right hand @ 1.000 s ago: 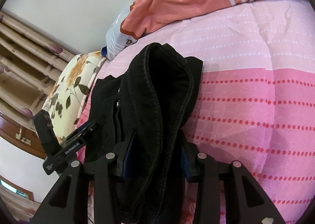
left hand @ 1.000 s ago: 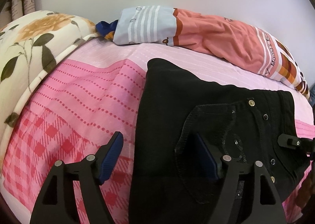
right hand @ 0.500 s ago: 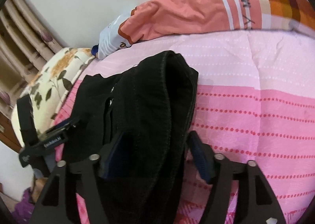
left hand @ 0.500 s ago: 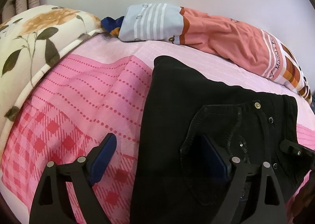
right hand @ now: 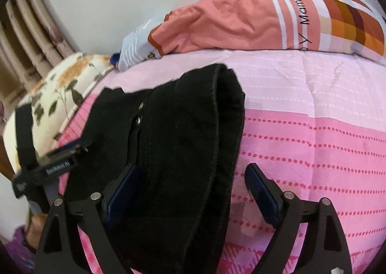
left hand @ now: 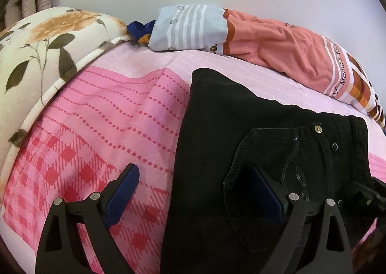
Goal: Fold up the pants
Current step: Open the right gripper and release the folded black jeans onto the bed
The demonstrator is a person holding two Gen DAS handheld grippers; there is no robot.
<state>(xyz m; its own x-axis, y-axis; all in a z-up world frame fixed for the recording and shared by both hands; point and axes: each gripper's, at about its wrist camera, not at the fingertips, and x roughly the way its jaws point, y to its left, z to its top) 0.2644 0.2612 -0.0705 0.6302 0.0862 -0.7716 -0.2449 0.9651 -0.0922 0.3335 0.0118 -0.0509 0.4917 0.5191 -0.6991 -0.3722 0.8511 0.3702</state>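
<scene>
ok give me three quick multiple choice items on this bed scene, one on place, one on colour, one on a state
1. Where do the folded black denim pants lie?
A. on the pink patterned bedspread
B. on the salmon-orange pillow
C. on the floor

2. What colour are the pads on the fingers of the right gripper?
A. red
B. dark blue
C. white

3. How does the left gripper stand?
A. clamped on the pants
B. out of view
C. open, with only the pants' edge between its fingers

Key: 1 A, the pants rest flat on the bedspread, short of the salmon-orange pillow by the wall. 2 B, both pads show dark blue. 3 C, its fingers stand wide apart, having just been opening, one over the bedspread and one over the back pocket.
</scene>
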